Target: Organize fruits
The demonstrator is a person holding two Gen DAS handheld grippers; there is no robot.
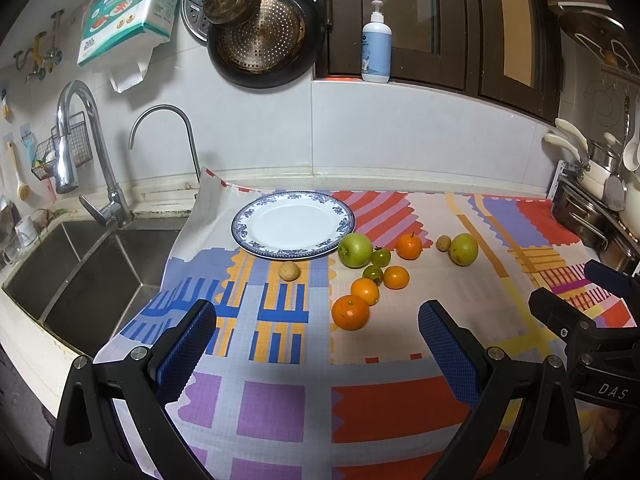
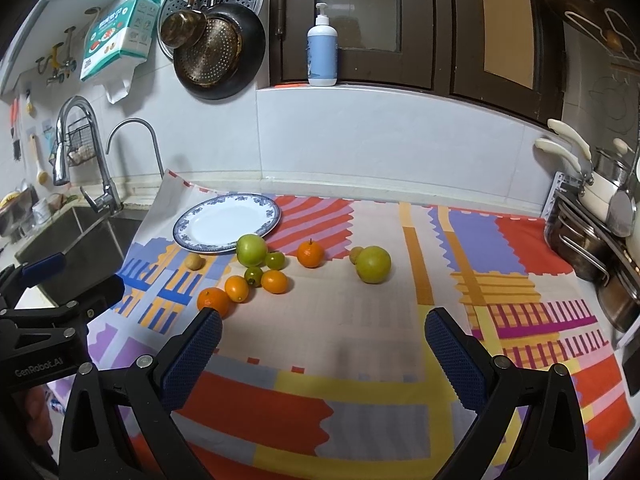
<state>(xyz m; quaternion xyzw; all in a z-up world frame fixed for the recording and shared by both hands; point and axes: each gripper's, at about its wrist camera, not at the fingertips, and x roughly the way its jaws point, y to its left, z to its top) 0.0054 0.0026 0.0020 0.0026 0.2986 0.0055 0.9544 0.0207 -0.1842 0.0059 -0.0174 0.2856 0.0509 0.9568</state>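
Note:
A white plate with a blue rim (image 1: 256, 216) (image 2: 192, 222) lies bare on the patterned cloth. Fruit lies loose in front of and right of it: a green apple (image 1: 355, 250) (image 2: 251, 250), a yellow-green apple (image 1: 464, 249) (image 2: 374, 264), several oranges such as the nearest one (image 1: 351, 312) (image 2: 213, 301), two small green fruits (image 1: 381, 257) (image 2: 275, 260), and two small brown fruits (image 1: 289, 271) (image 2: 193, 261). My left gripper (image 1: 318, 320) is open and empty, short of the fruit. My right gripper (image 2: 324, 328) is open and empty, its left finger beside the nearest orange.
A steel sink (image 1: 80, 264) with two faucets lies left of the cloth. Pans (image 1: 266, 36) hang on the wall, and a pump bottle (image 1: 376, 46) stands on the sill. Pots and utensils (image 2: 592, 232) crowd the right edge.

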